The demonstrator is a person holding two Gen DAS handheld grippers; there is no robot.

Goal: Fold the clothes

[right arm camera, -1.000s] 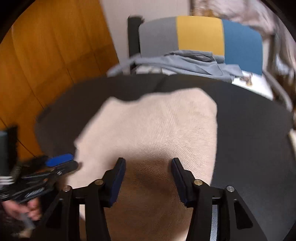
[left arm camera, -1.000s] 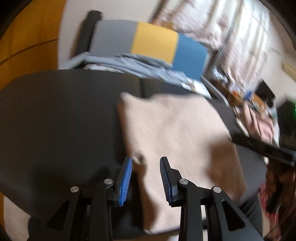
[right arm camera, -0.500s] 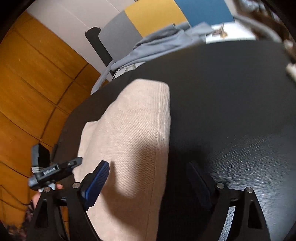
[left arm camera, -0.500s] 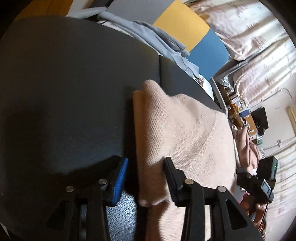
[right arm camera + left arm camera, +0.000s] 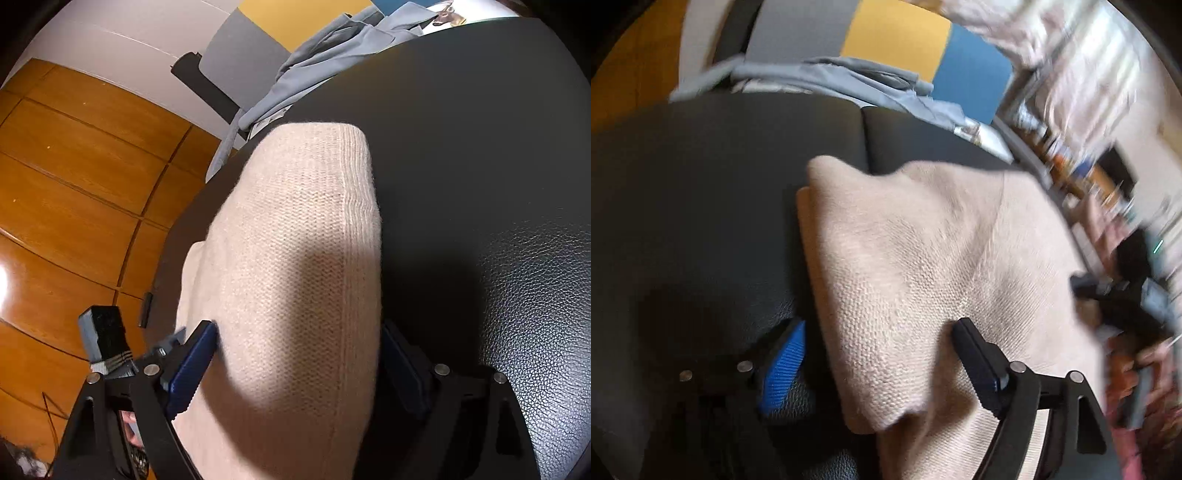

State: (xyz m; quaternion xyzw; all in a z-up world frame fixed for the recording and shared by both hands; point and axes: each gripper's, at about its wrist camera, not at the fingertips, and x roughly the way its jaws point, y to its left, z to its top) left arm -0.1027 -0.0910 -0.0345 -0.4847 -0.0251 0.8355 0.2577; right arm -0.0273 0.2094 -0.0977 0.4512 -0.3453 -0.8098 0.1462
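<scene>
— Left wrist view: what changed in the last second?

— I brought my left gripper (image 5: pixel 879 365) down from above the near corner of the beige knit sweater (image 5: pixel 923 266) to straddle its folded left edge, jaws spread wide with cloth between them but not pinched. My right gripper (image 5: pixel 299 365) did the same on the right edge, also spread and not yet clamping.

— So what does that mean for the fold?

— I judge both sides are lined up for the next fold; closing comes first.

— And the materials?

— The sweater is soft, ribbed-edged and lies doubled on the black pebbled leather table (image 5: pixel 498 184). A limp grey garment (image 5: pixel 849 74) lies at the far edge.
</scene>
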